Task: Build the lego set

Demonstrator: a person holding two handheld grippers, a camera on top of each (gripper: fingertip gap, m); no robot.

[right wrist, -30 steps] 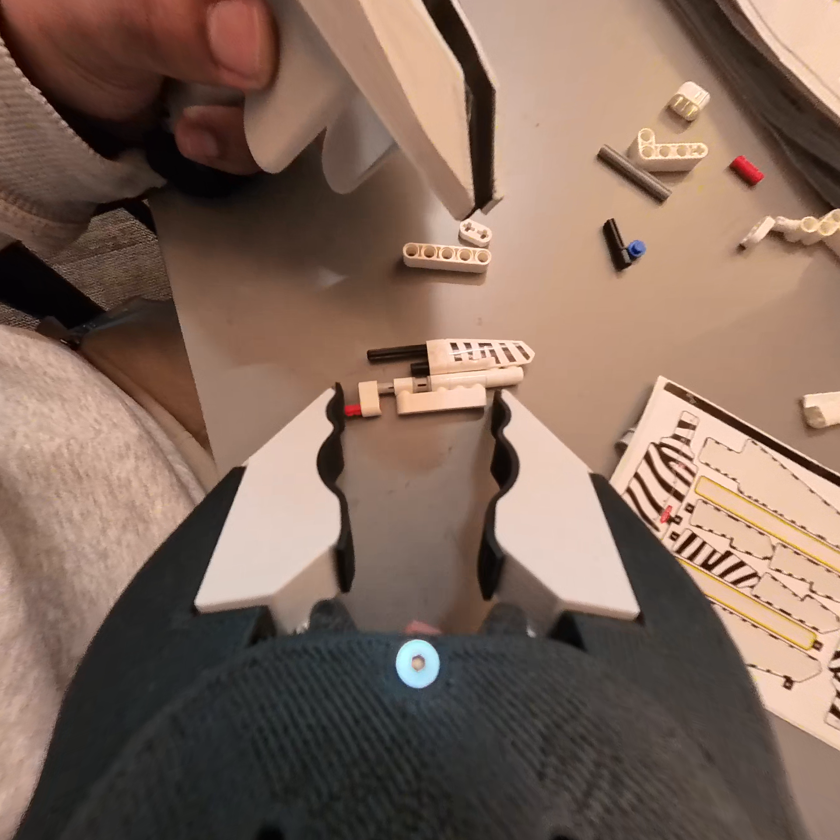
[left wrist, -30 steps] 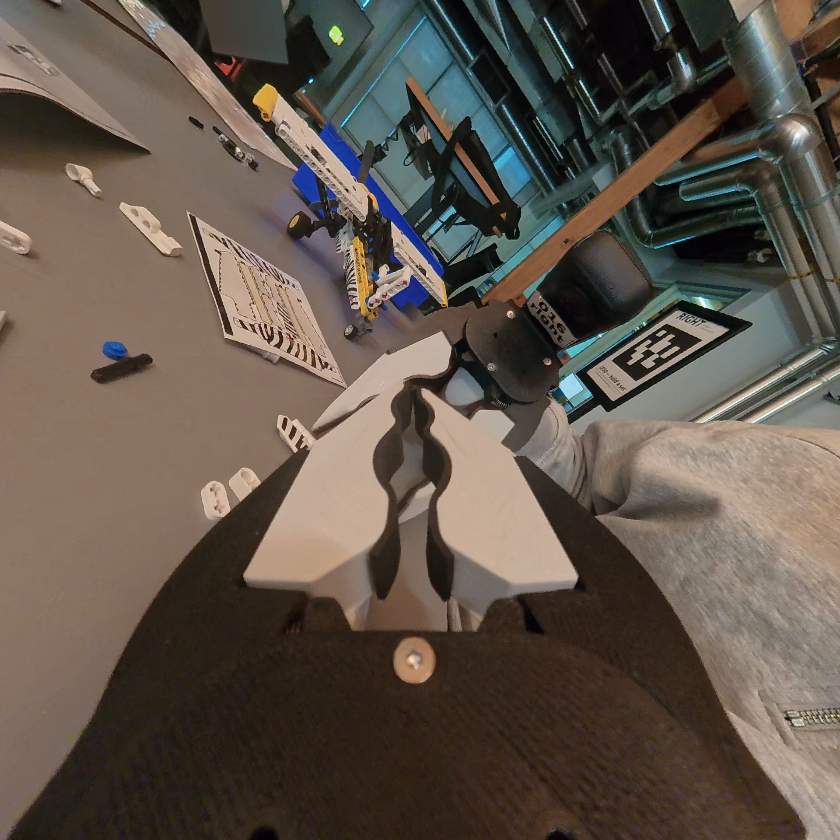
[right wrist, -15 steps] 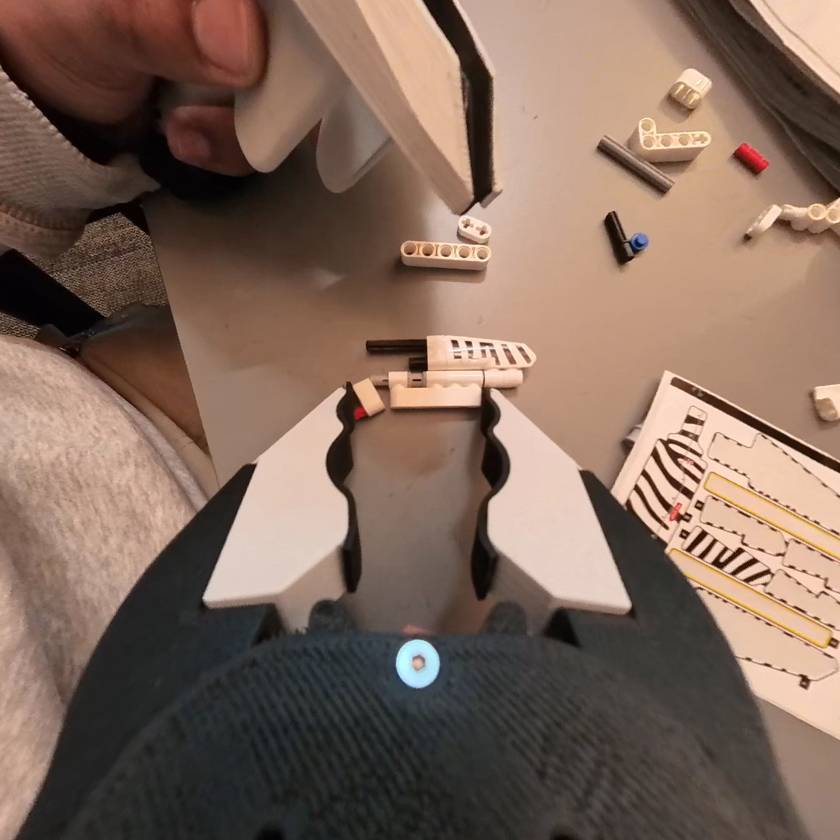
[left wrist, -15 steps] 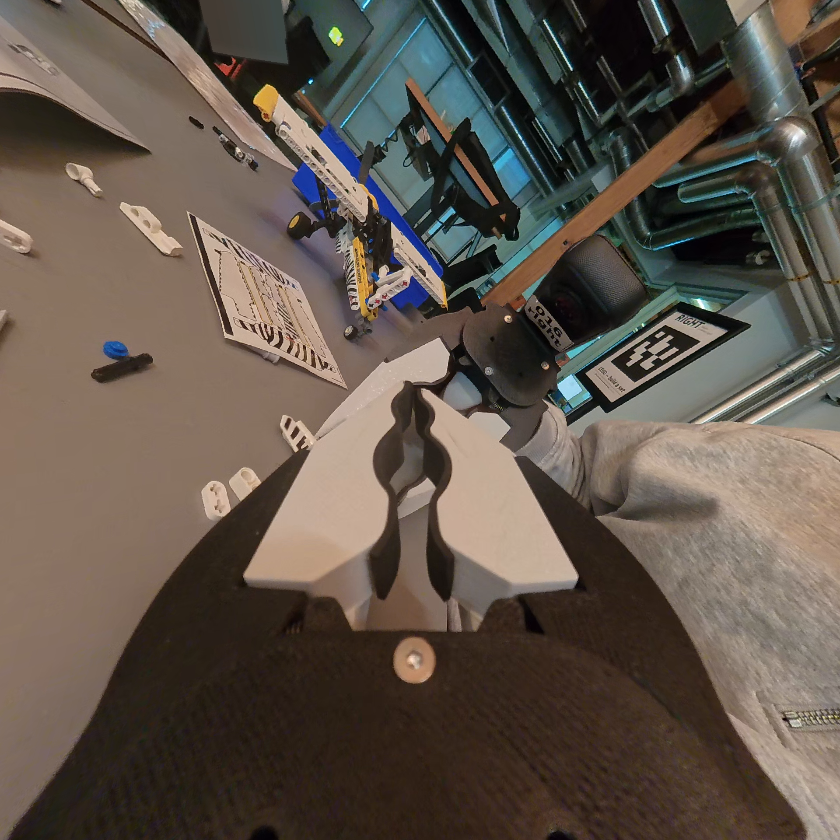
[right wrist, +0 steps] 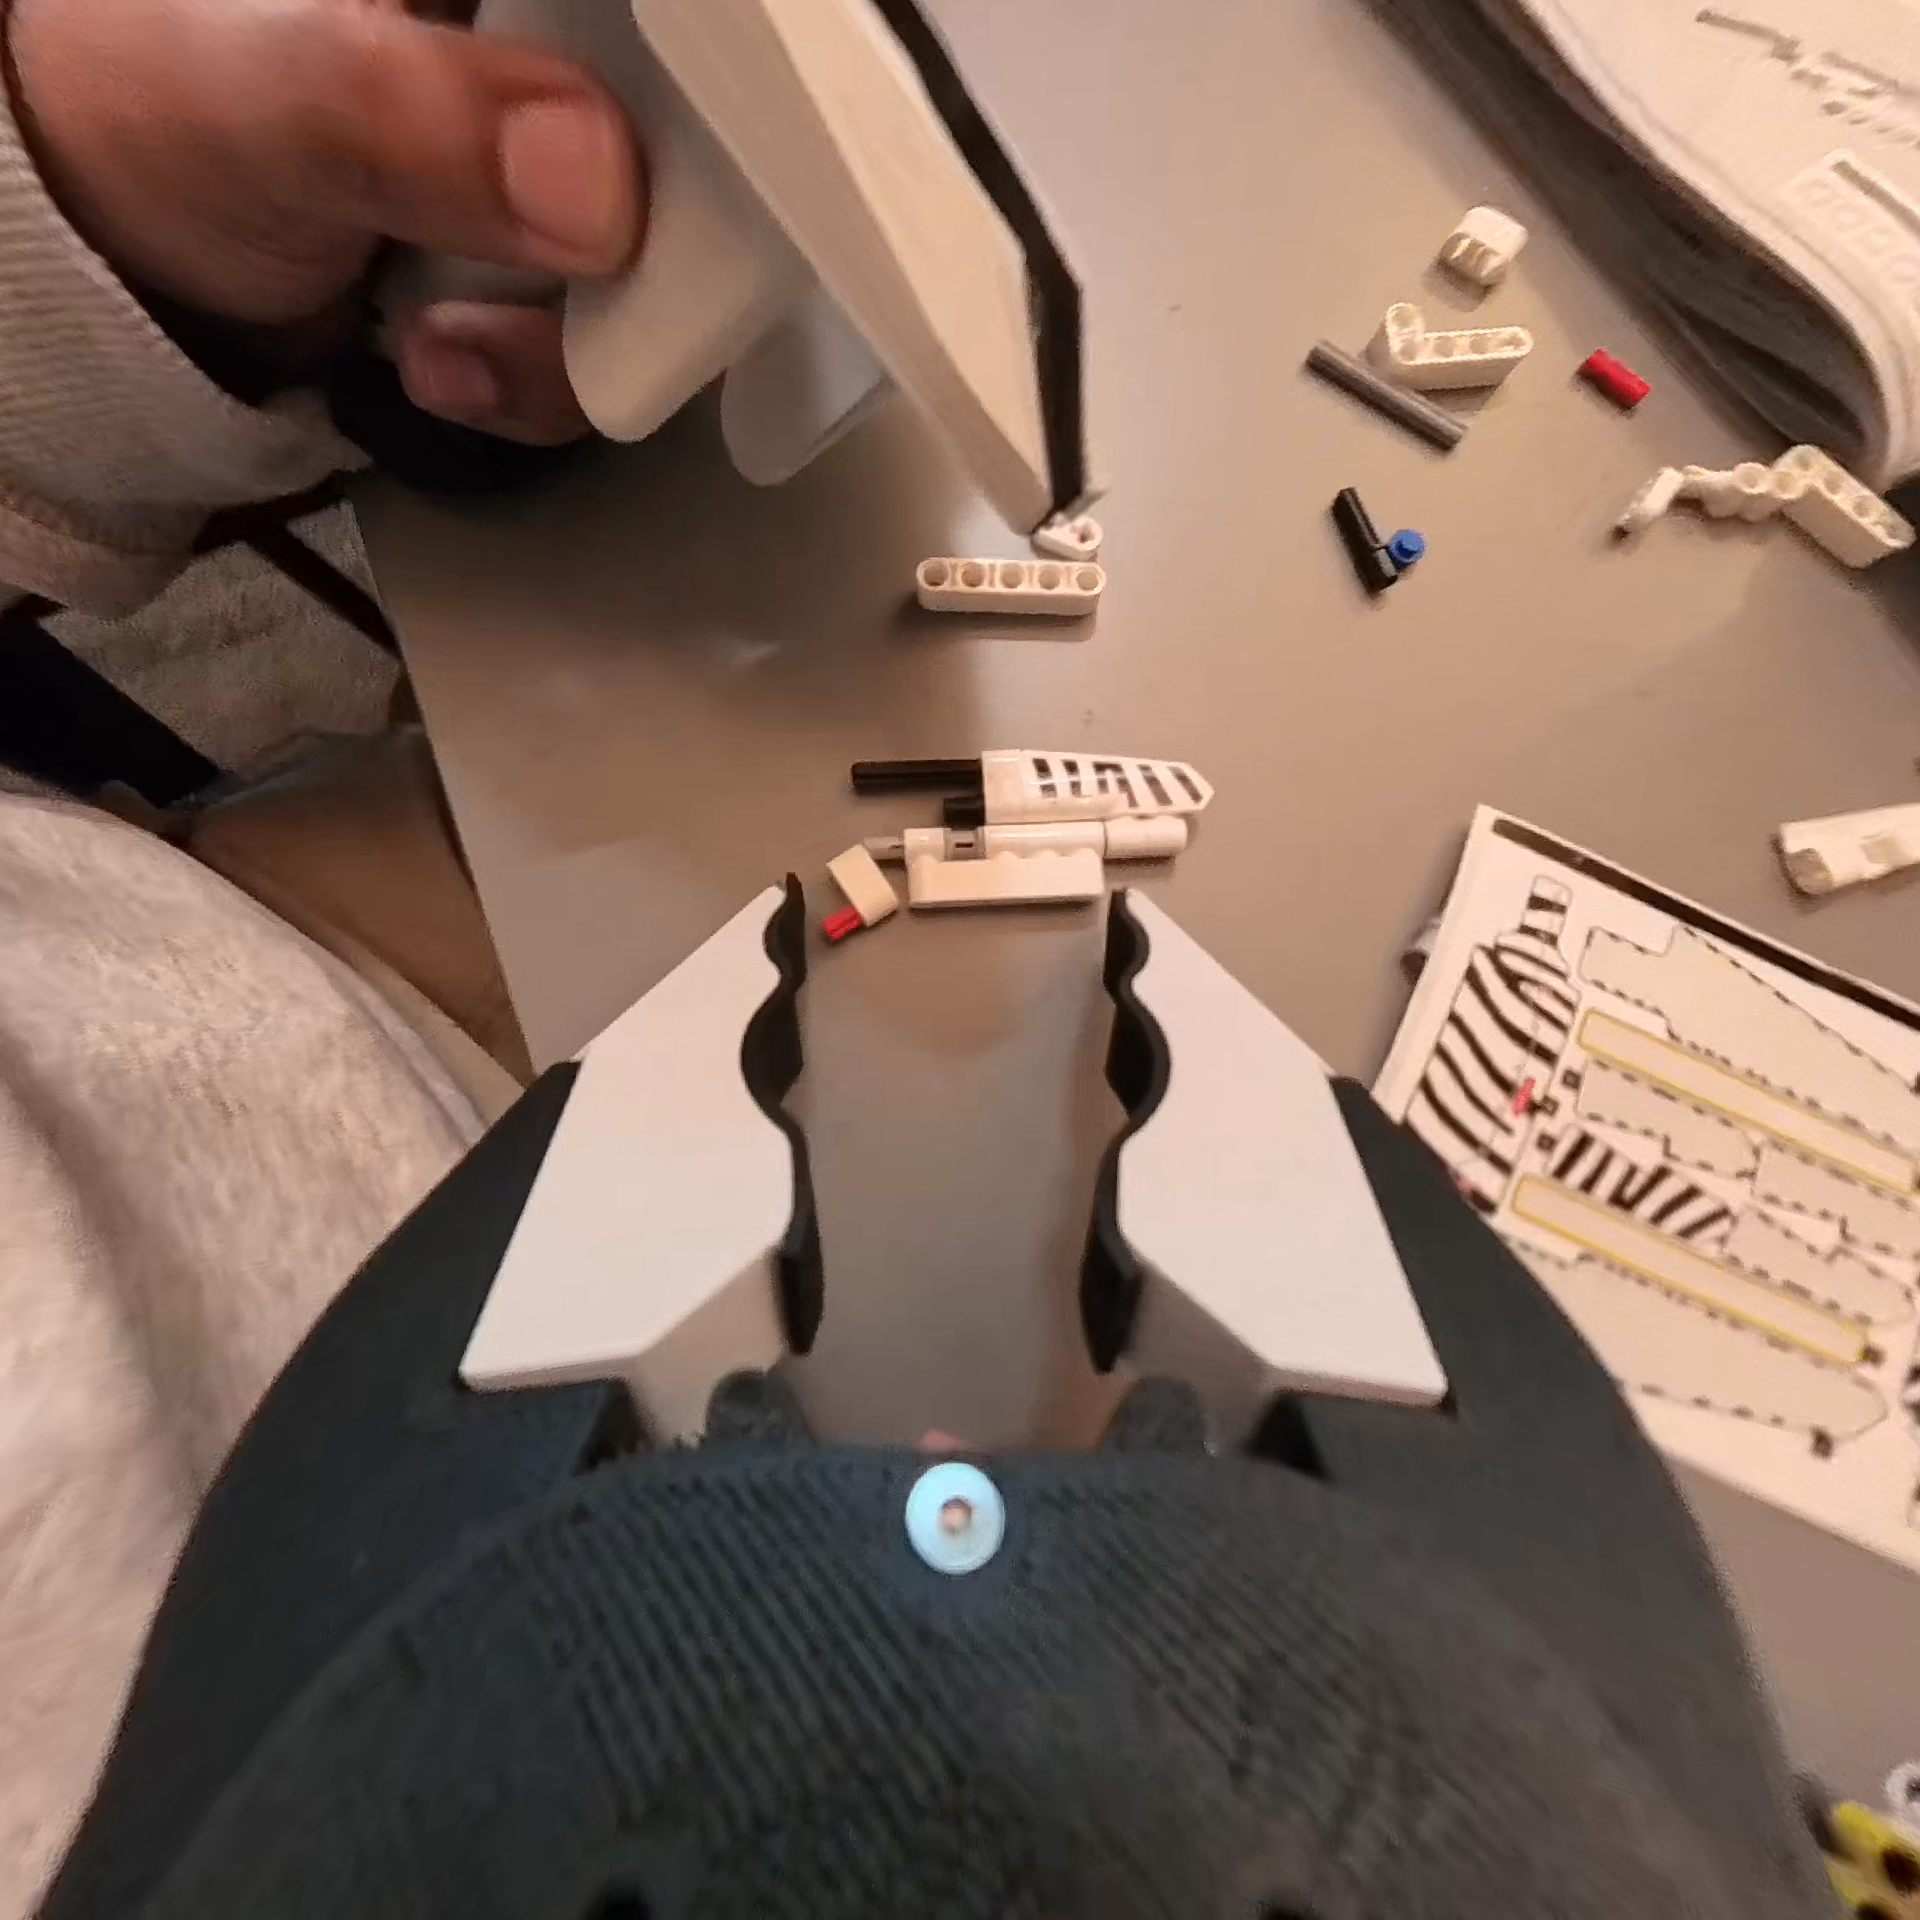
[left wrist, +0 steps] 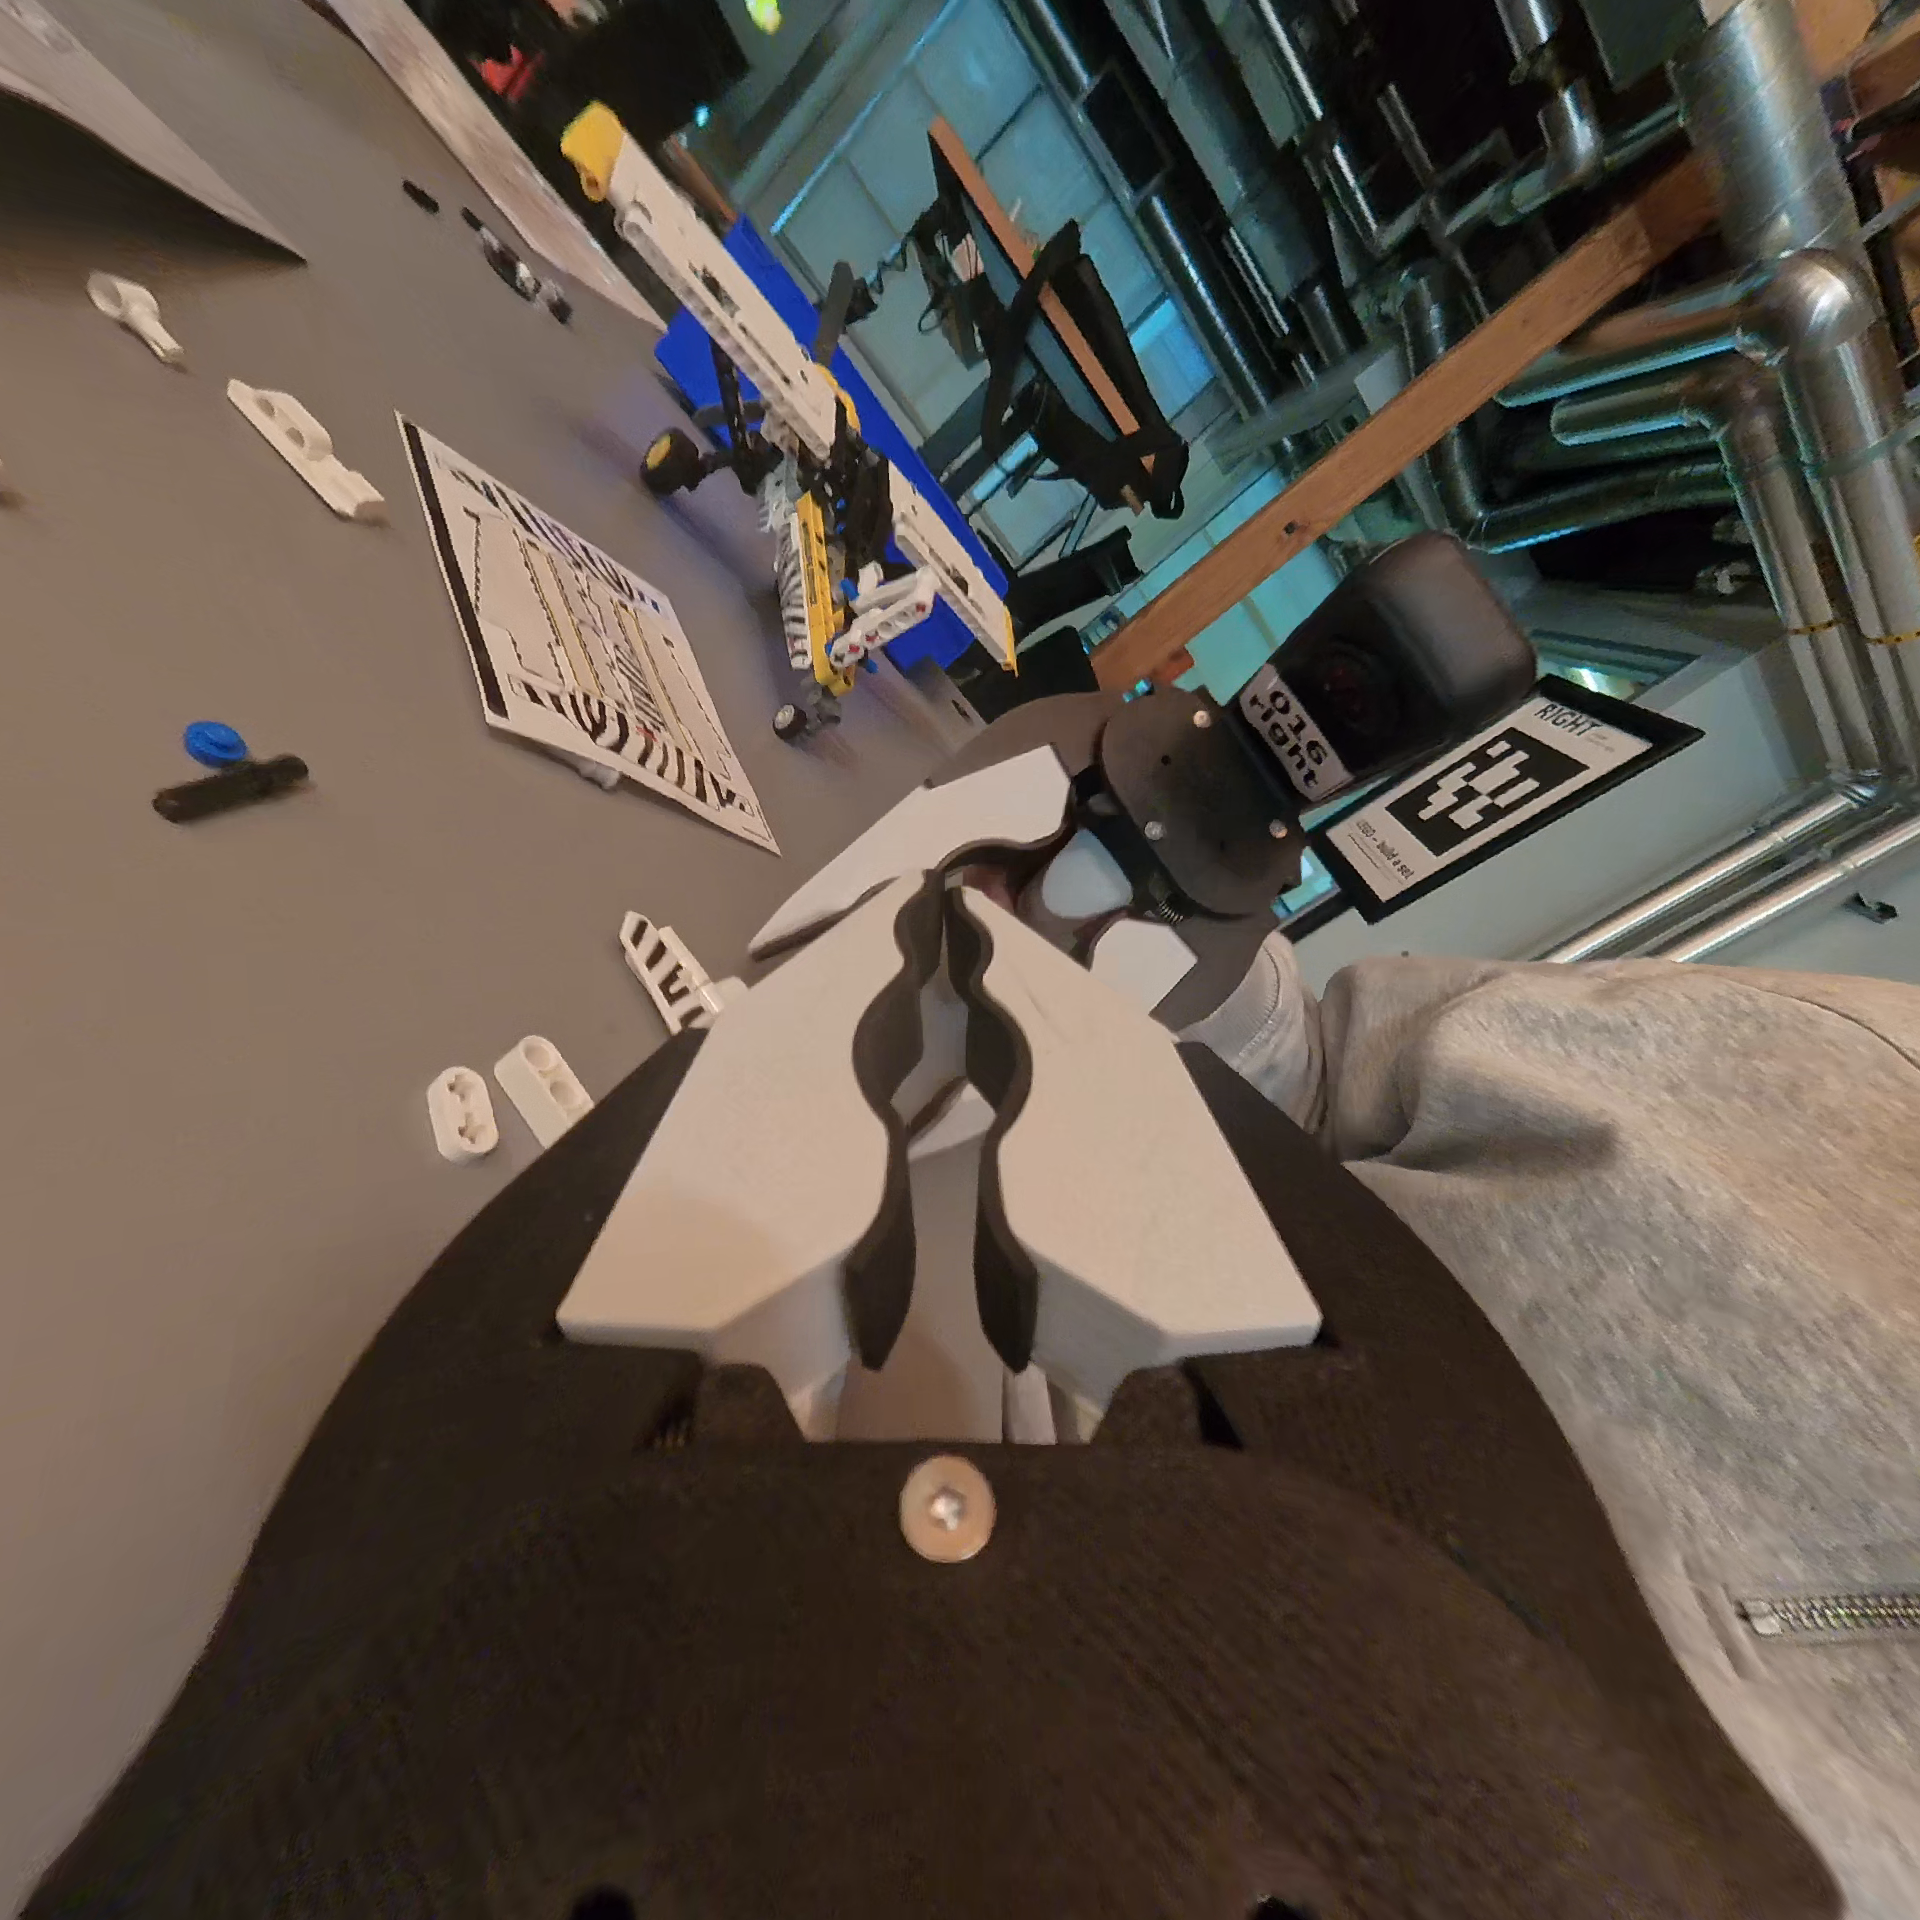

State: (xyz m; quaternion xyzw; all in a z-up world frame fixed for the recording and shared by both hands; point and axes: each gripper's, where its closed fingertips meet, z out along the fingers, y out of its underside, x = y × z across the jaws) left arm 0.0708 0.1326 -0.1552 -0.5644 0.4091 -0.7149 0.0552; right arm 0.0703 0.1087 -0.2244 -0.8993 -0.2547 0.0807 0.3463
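Left gripper (right wrist: 1065, 499) lowered onto small white piece (right wrist: 1070, 535), closed; right gripper (right wrist: 951, 914) spread

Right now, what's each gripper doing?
Left gripper: shut, holding nothing visible.
Right gripper: open, empty, just short of the small white assembly.

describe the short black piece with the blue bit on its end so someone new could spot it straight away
On the grey table, look past the sticker sheet towards the open instruction booklet. The short black piece lies between them; unlike the longer dark grey axle beyond it, a blue pin sits at one end.
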